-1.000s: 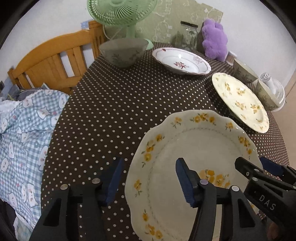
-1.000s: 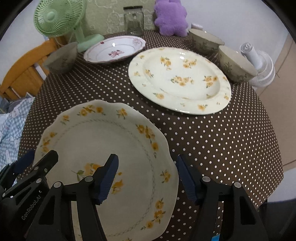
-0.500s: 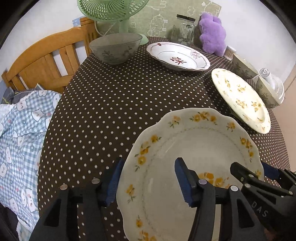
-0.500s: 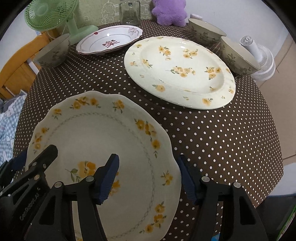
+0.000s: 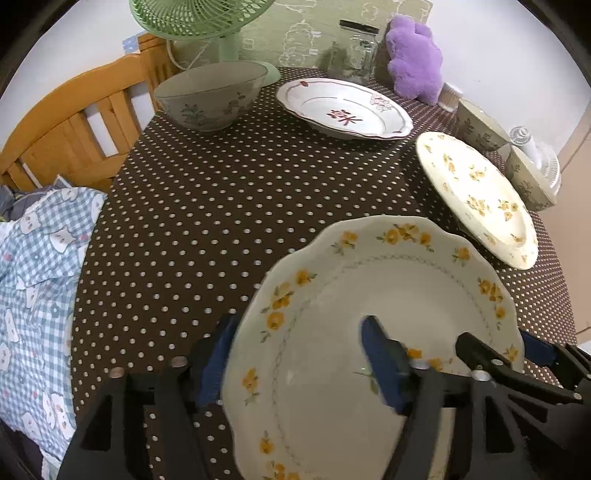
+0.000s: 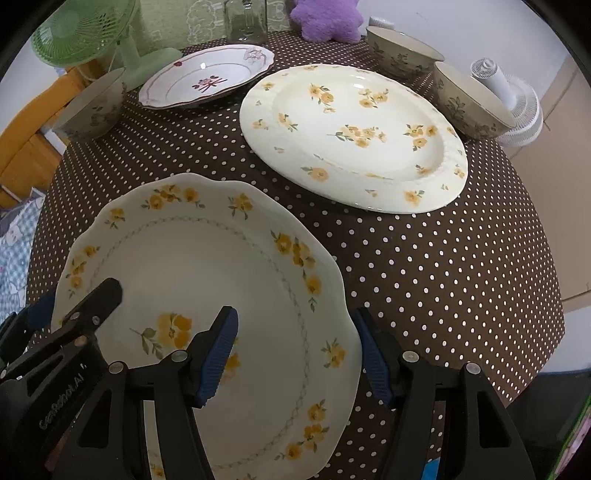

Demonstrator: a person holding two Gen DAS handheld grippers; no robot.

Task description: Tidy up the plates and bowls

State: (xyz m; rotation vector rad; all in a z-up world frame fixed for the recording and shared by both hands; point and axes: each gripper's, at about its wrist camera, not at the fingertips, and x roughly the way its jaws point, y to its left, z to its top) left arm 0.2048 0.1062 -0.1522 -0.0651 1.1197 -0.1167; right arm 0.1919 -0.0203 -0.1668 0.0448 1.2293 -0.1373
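The bench (image 6: 443, 280), under a brown white-dotted cloth, carries all the crockery. The scalloped plate (image 6: 207, 280) with yellow flowers lies at its near edge and serves as reference. Beyond that plate to the right lies a larger oval plate (image 6: 354, 136), also yellow-flowered. Beyond it to the left sits a white plate with red marks (image 6: 207, 81), and further left a grey bowl (image 5: 210, 96). Two more bowls (image 6: 402, 48) stand past the oval plate, on the far right. A green fan (image 5: 207, 22) stands behind the grey bowl.

The left gripper (image 5: 295, 363) straddles the left rim of the scalloped plate, one finger outside the rim and one over the plate; its fingers have just been opening and stand clear, released. The right gripper (image 6: 295, 356) straddles the right rim likewise, fingers spread and not pressing the plate.
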